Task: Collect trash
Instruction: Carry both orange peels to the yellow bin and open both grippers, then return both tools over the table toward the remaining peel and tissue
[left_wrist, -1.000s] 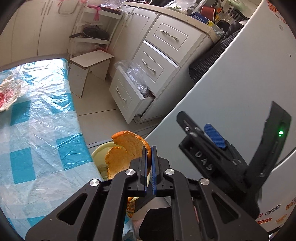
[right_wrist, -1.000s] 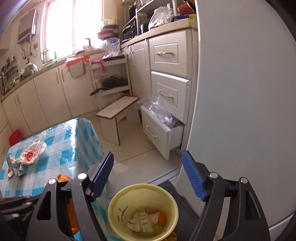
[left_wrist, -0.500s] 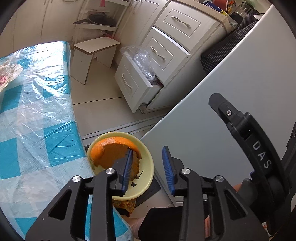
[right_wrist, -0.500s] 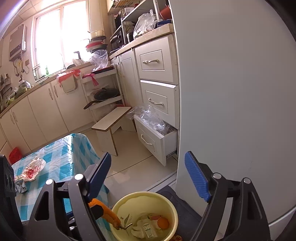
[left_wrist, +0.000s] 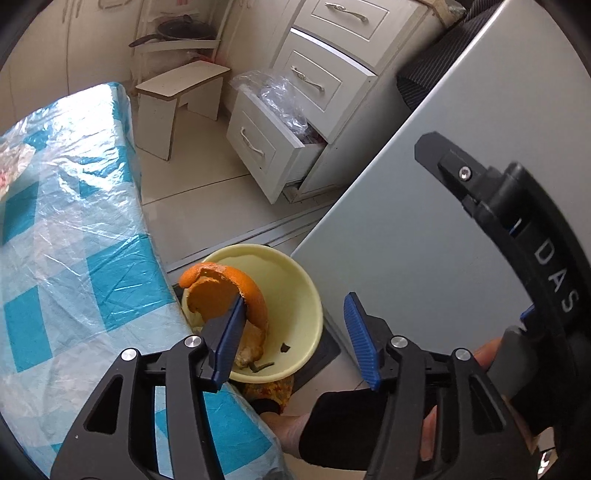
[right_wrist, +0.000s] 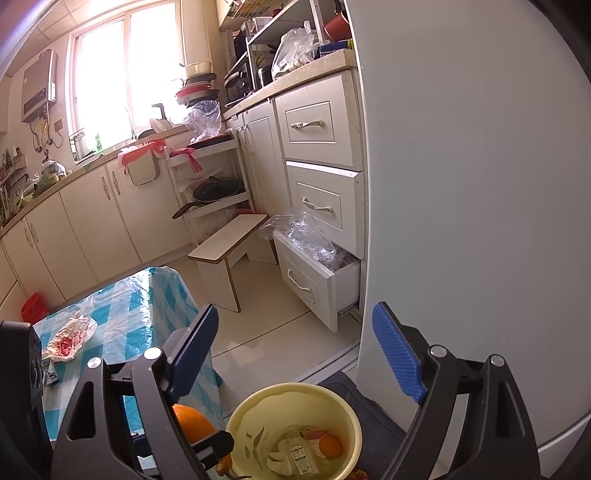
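A yellow bowl (left_wrist: 258, 248) sits on the floor between the table and the fridge, holding scraps. My left gripper (left_wrist: 293, 301) hangs over it with its jaws opening. A curved orange peel (left_wrist: 225, 291) still leans on the left pad, and the right pad is clear of it. In the right wrist view the bowl (right_wrist: 236, 413) holds crumpled paper, a small carton and an orange piece (right_wrist: 330, 445). My right gripper (right_wrist: 295, 308) stands open above it, nothing between its fingers. The peel (right_wrist: 192, 422) shows at the bowl's left rim.
The blue-checked table (right_wrist: 122, 314) carries a crumpled red-stained wrapper (right_wrist: 70, 338) and a small carton (right_wrist: 50, 371). A grey fridge side (right_wrist: 461, 221) rises close on the right. An open drawer with plastic bags (right_wrist: 317, 273) and a low stool (right_wrist: 225, 243) stand beyond. A hand (left_wrist: 288, 435) is below.
The left jaws, shut on the orange peel a second ago, have spread apart while the gripper dipped toward the bowl. The peel now rests only against the left pad. The right gripper stays put.
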